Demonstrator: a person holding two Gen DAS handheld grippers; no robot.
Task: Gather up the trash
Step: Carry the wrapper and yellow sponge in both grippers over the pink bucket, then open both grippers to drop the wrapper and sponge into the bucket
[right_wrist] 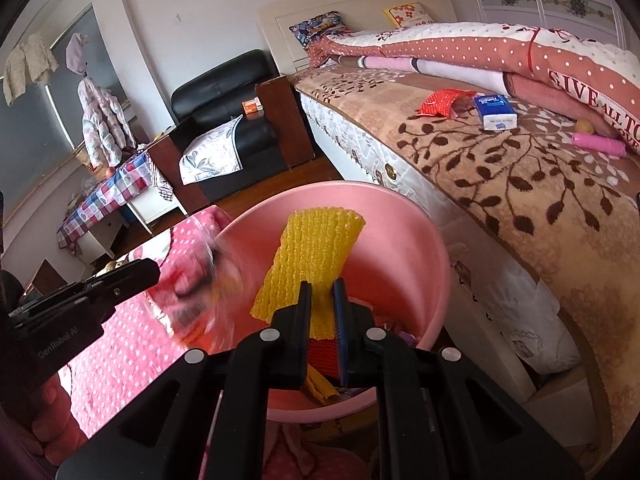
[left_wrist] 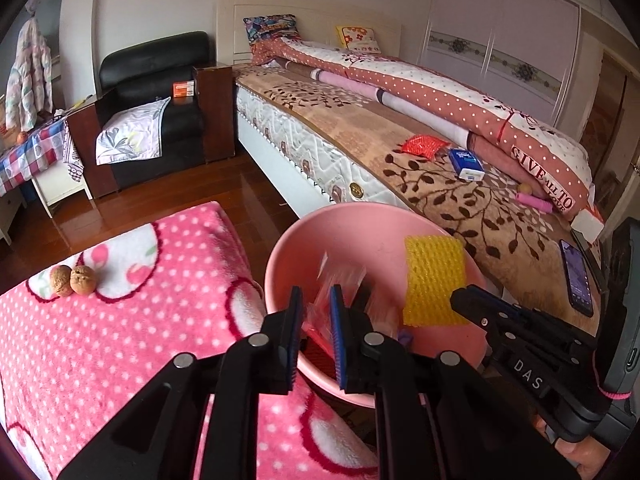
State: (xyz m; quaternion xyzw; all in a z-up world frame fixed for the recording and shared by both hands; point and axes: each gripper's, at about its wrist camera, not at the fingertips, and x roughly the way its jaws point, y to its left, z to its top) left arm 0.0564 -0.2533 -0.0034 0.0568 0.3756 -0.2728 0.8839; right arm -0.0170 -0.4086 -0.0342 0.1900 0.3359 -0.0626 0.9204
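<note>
A pink basin [left_wrist: 360, 212] [right_wrist: 320, 188] stands between a pink dotted blanket and the bed. My left gripper [left_wrist: 316, 296] [right_wrist: 154, 272] hangs over its left rim, shut on a clear and red plastic wrapper [left_wrist: 340, 280] [right_wrist: 200, 280] that shows blurred. My right gripper [right_wrist: 322, 304] [left_wrist: 468, 300] is over the basin's near side, shut on a yellow foam net [right_wrist: 312, 260] [left_wrist: 434, 280] that sticks up from its pads. Red, yellow and purple scraps [right_wrist: 324, 352] lie in the bottom of the basin.
Two walnuts [left_wrist: 74, 280] lie on the pink blanket [left_wrist: 120, 340]. On the bed are a red packet [left_wrist: 424, 146], a blue tissue pack [left_wrist: 466, 164], a pink tube [left_wrist: 534, 202] and a phone [left_wrist: 576, 276]. A black armchair [left_wrist: 156, 80] stands beyond.
</note>
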